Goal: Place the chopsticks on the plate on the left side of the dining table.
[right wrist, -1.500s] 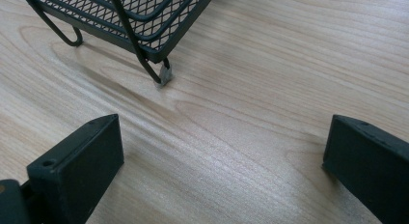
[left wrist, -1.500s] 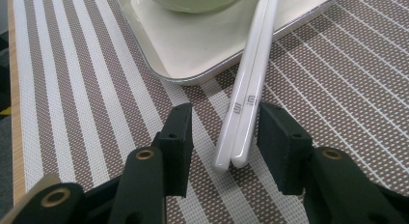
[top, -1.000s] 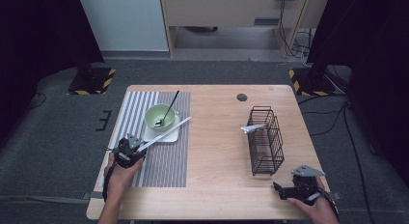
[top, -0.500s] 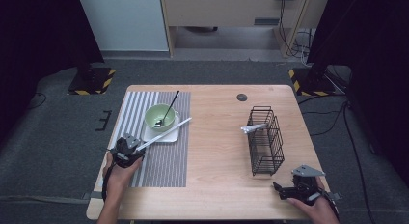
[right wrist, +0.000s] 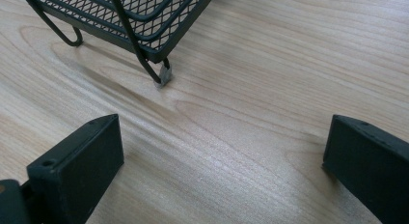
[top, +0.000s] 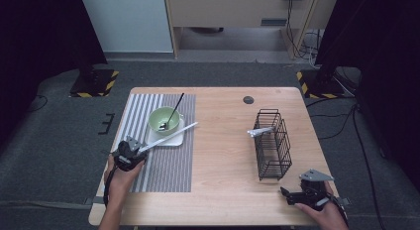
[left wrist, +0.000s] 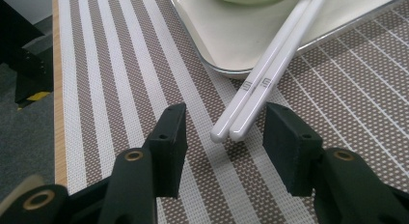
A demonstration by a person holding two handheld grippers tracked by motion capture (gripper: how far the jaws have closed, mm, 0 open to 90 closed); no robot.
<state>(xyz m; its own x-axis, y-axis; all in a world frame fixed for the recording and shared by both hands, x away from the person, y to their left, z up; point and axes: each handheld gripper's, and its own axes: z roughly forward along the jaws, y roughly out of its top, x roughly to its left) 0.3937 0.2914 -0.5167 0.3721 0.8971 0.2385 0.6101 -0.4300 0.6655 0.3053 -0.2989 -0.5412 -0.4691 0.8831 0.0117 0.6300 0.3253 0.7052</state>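
A pale wooden surface (top: pixel 223 155) carries a woven mat (top: pixel 168 160) striped brown and white, a square white tray (top: pixel 171 137) and a round green bowl (top: pixel 163 119) with a dark spoon (top: pixel 173 110) leaning in it. Two glossy white chopsticks (left wrist: pixel 263 81) lie side by side, their far parts on the tray rim and their blunt ends over the mat. The left claw (left wrist: pixel 224 142) hangs low over the mat, released, its jaws flanking those ends without touching. The right claw (right wrist: pixel 222 151) rests near the surface's front edge, spread wide, just beside a black wire-mesh basket (top: pixel 272 145).
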